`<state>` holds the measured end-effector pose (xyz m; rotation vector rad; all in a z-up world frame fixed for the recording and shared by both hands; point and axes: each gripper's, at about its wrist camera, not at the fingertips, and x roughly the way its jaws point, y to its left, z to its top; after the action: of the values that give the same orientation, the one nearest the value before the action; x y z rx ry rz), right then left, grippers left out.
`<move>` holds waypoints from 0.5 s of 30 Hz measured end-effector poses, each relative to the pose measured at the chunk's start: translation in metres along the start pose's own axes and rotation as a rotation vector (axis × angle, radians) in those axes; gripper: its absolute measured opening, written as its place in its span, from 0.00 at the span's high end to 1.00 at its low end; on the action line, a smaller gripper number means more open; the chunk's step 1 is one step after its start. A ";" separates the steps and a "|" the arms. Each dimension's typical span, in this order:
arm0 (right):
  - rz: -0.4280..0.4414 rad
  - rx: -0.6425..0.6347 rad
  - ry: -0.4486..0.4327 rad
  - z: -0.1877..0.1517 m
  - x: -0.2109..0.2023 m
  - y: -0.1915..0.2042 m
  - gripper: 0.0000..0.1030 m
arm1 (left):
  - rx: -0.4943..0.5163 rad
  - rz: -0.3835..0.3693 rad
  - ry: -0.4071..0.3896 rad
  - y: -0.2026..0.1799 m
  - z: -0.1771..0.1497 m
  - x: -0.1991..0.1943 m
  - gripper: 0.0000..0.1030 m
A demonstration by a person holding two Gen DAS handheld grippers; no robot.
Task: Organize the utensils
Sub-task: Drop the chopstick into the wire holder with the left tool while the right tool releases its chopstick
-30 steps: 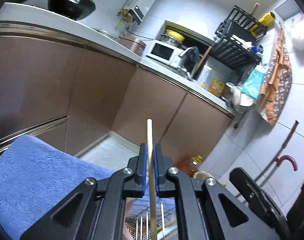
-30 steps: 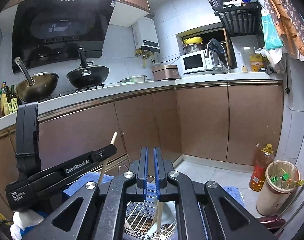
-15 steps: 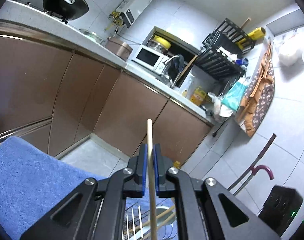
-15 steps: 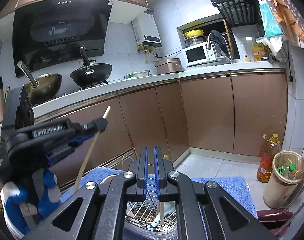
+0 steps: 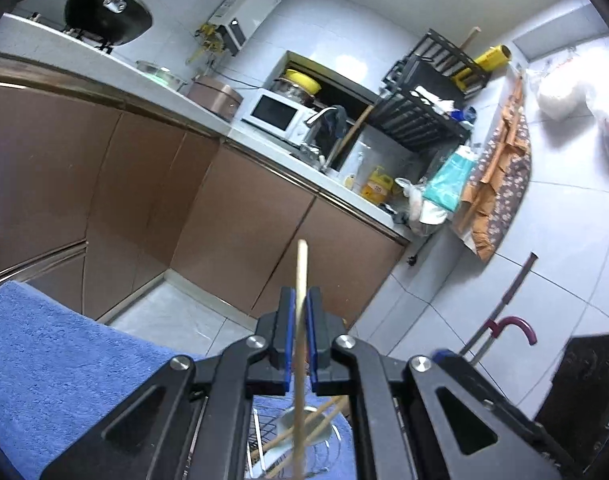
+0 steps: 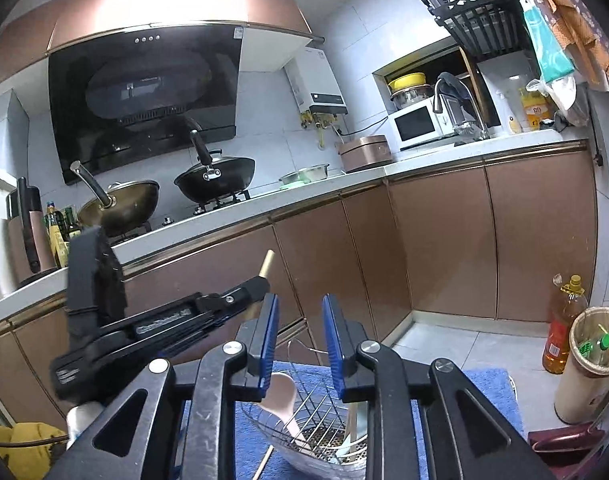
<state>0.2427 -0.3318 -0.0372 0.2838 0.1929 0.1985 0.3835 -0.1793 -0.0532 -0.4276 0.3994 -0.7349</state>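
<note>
L gripper [image 5: 300, 334] clamped on chopstick [image 5: 302, 276], long axis upright, just above wire basket [image 6: 304, 420]. R gripper [image 6: 298, 340] opening, nothing between pads, also over basket, right of chopstick.

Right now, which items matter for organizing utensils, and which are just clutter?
In play: chopstick clamped in left gripper; right gripper, jaws opening, nothing between them; wire basket; spoon.
Clutter: woks, microwave, oil bottle, blue towel.
</note>
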 end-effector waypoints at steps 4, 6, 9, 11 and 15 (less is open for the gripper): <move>-0.013 0.011 -0.002 -0.005 -0.011 -0.004 0.79 | 0.005 0.037 -0.036 0.004 0.008 0.003 0.95; -0.027 0.012 0.006 -0.011 -0.016 -0.006 0.79 | 0.016 0.042 -0.044 0.004 0.007 0.002 0.95; -0.043 0.020 0.026 -0.022 -0.021 -0.012 0.78 | 0.020 0.043 -0.037 0.004 -0.003 -0.003 0.95; -0.065 0.022 0.053 -0.032 -0.026 -0.016 0.78 | 0.018 0.046 -0.017 0.006 -0.010 -0.007 0.95; -0.102 0.057 0.086 -0.048 -0.041 -0.029 0.75 | 0.027 0.028 0.062 0.006 -0.025 -0.018 0.95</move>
<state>0.1983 -0.3560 -0.0842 0.3217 0.2978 0.1048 0.3623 -0.1681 -0.0742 -0.3736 0.4526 -0.7265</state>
